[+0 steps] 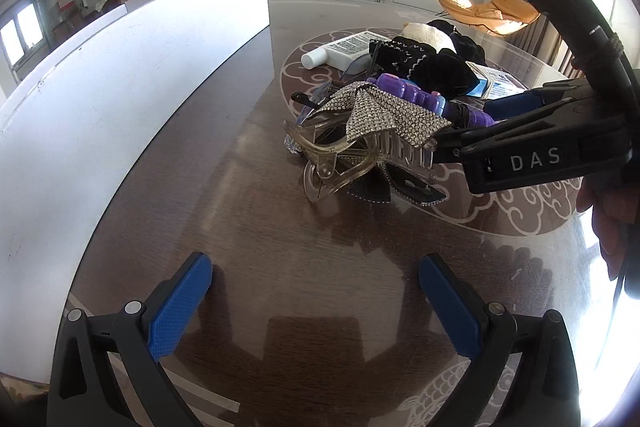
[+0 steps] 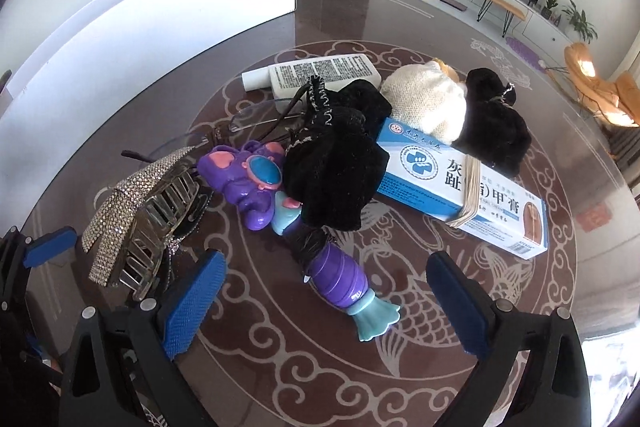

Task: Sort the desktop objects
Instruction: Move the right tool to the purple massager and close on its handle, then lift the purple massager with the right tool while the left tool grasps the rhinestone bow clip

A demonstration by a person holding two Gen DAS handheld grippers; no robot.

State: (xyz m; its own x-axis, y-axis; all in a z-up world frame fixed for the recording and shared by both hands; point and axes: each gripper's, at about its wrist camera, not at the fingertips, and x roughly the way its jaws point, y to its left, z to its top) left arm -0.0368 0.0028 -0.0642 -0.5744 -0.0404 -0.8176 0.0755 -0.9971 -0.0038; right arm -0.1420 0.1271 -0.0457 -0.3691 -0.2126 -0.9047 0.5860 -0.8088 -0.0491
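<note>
Dark glass-topped table [image 2: 340,367] carried a heap of clutter beside a white box [image 1: 120,87]. Both the left gripper [image 1: 316,307] and right gripper [image 2: 326,303] stood open, empty. A purple mermaid toy [image 2: 280,211] lay before the right gripper's blue pads [image 2: 192,307].

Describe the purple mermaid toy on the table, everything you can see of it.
The mermaid toy is glossy moulded plastic: purple head and ribbed lower body, pink patches, a teal oval on the head, pale teal tail fin. It lies flat on the table, fin pointing toward the right wrist camera. A black velvet scrunchie overlaps its middle; the rhinestone hair claw lies just beside its head. Nothing grips it.
</note>
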